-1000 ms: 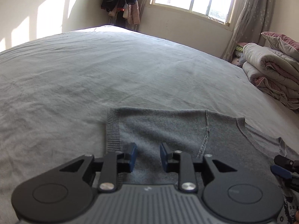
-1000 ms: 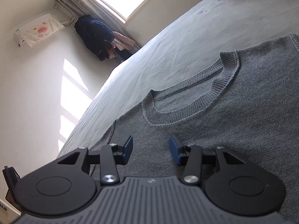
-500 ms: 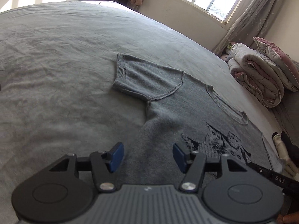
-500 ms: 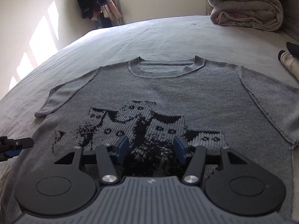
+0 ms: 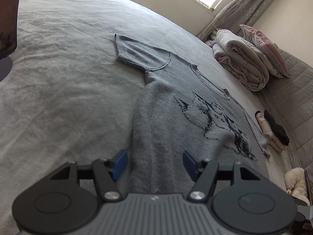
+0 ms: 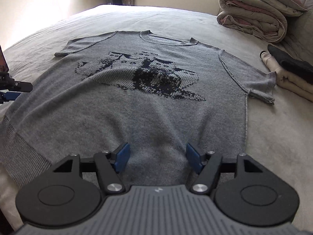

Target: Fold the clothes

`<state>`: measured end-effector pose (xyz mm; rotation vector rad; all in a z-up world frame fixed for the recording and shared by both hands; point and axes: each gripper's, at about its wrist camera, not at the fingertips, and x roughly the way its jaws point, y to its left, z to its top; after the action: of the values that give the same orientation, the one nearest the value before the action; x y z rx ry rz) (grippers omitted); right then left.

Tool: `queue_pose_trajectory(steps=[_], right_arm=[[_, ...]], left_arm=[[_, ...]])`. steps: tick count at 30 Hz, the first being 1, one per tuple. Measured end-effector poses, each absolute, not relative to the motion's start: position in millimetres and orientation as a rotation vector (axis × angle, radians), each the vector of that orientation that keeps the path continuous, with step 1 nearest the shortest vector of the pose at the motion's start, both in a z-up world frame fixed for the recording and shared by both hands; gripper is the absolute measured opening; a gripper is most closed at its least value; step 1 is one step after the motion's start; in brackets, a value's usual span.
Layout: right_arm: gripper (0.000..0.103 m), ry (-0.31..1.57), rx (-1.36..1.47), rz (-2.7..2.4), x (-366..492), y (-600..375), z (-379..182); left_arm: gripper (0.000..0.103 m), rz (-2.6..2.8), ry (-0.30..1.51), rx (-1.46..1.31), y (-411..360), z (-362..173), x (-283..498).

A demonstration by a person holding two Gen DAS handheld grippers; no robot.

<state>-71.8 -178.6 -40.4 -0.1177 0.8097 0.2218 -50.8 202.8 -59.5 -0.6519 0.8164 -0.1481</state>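
1. Grey knit sweater [image 6: 156,105] w/ dark pixel-style cat pattern [image 6: 140,74] lies face up, spread flat on the bed [image 6: 270,148]. Neckline [image 6: 168,39] points to the far edge by the wall; ribbed hem at the near edge, under both grippers.
2. Short sleeves out to each side. Right sleeve cuff [image 6: 271,82] lies just beside a folded stack of clothes [image 6: 289,78] at the bed's right edge: cream items w/ a black piece on top.
3. Left sleeve [image 5: 140,54] flat on the sheet toward the bed's left side; rest of that side bare, wrinkled sheet.
4. Right gripper [image 6: 156,156]: jaws wide apart, nothing between the blue pads [image 6: 122,156]. Sits over the hem region, centre-right of the sweater body. Contact w/ fabric: can't tell.
5. Left gripper [image 5: 154,164]: jaws also wide, holding nothing. It straddles the sweater's left side edge near the hem; left pad over the sheet, right pad over knit. Its tip also shows in the right wrist view at the left edge [image 6: 11,90].
6. Fabric shows soft ripples across the lower body, a raised fold running through the cat pattern.
7. Rolled quilt [image 6: 252,17] and a pillow [image 5: 264,49] piled at the far right corner of the bed; plush toy [image 5: 295,182] at the near right edge.
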Motion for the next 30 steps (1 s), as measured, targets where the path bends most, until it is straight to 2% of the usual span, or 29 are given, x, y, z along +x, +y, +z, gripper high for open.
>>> queue_pose_trajectory(steps=[2, 7, 9, 11, 16, 18, 22, 24, 25, 26, 28, 29, 30], right_arm=[[0.073, 0.837, -0.083, 0.214, -86, -191, -42], [0.073, 0.863, 0.200, 0.207, -103, -229, -33], [0.073, 0.858, 0.312, 0.198, -113, -245, -30], [0.073, 0.853, 0.395, 0.176, -124, -261, -30], [0.072, 0.868, 0.567, 0.184, -144, -283, -41], [0.067, 0.885, 0.598, 0.230, -147, -278, -45], [0.062, 0.873, 0.446, 0.234, -152, -251, -46], [0.047, 0.867, 0.351, 0.206, -154, -238, -43], [0.029, 0.864, 0.324, 0.191, -154, -235, -43], [0.013, 0.864, 0.338, 0.186, -154, -237, -42], [0.011, 0.865, 0.375, 0.178, -154, -241, -41], [0.010, 0.850, 0.380, 0.166, -157, -245, -37], [0.010, 0.834, 0.384, 0.154, -160, -249, -33]], left_arm=[[0.063, -0.177, 0.839, -0.694, 214, -61, -59], [0.053, -0.235, 0.908, -0.855, 239, -74, -75], [0.045, -0.256, 0.937, -0.931, 249, -81, -81], [0.042, -0.271, 0.956, -0.977, 255, -86, -85], [0.041, -0.323, 0.992, -0.969, 244, -88, -90], [0.041, -0.347, 1.011, -0.942, 236, -88, -90], [0.041, -0.385, 1.039, -0.859, 218, -84, -92], [0.041, -0.385, 1.039, -0.836, 215, -83, -93], [0.040, -0.379, 1.043, -0.831, 215, -83, -93], [0.033, -0.374, 1.047, -0.825, 215, -83, -93], [0.012, -0.379, 1.058, -0.790, 214, -82, -95], [0.006, -0.386, 1.064, -0.768, 213, -81, -96], [0.006, -0.392, 1.070, -0.746, 213, -81, -97]])
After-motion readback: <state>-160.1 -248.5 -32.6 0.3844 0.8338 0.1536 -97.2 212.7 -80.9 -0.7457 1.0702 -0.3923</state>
